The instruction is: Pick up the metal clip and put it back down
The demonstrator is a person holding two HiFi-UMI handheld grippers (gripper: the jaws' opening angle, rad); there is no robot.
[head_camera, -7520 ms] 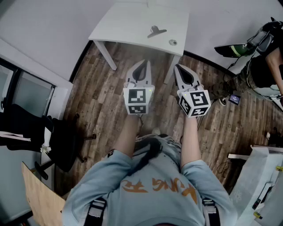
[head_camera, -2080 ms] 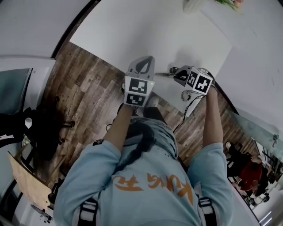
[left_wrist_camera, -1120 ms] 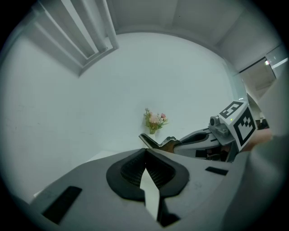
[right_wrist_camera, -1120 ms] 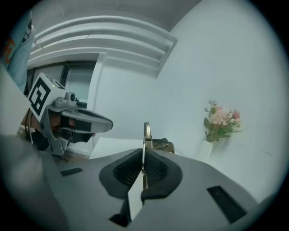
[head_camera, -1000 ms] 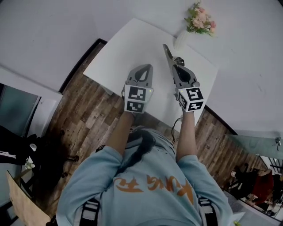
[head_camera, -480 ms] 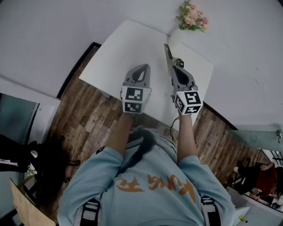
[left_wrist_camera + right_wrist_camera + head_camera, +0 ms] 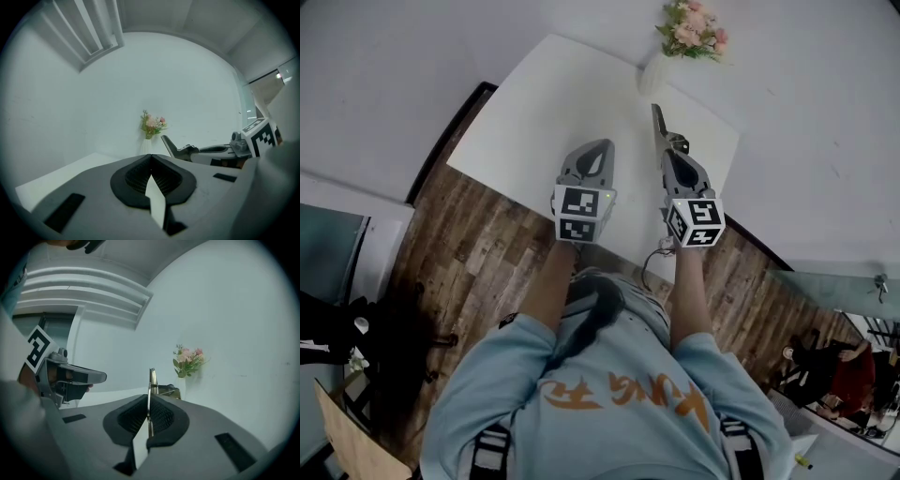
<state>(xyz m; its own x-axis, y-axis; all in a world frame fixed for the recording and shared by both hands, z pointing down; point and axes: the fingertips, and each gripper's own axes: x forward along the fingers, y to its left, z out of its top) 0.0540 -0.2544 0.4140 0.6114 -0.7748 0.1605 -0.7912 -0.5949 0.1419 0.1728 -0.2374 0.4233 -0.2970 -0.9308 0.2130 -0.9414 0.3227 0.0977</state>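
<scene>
The metal clip [image 7: 659, 126] sticks out forward from my right gripper [image 7: 673, 152], which is shut on its rear end and holds it in the air over the white table [image 7: 553, 103]. In the right gripper view the clip [image 7: 152, 378] stands edge-on between the closed pads of the right gripper [image 7: 149, 398]. My left gripper [image 7: 596, 148] hovers just left of it over the table's near edge, shut with nothing in it. In the left gripper view its jaws [image 7: 150, 159] meet, and the clip [image 7: 174, 148] shows to the right.
A white vase of pink flowers [image 7: 689, 30] stands at the table's far edge against the wall. Wooden floor [image 7: 478, 244] lies below the near edge. A dark chair [image 7: 356, 328] is at the far left and a seated person [image 7: 830, 370] at lower right.
The clip, first lying on the table, is now held up in the right gripper. Over the last second both grippers drifted slightly left and nearer in the picture, the clip still gripped.
</scene>
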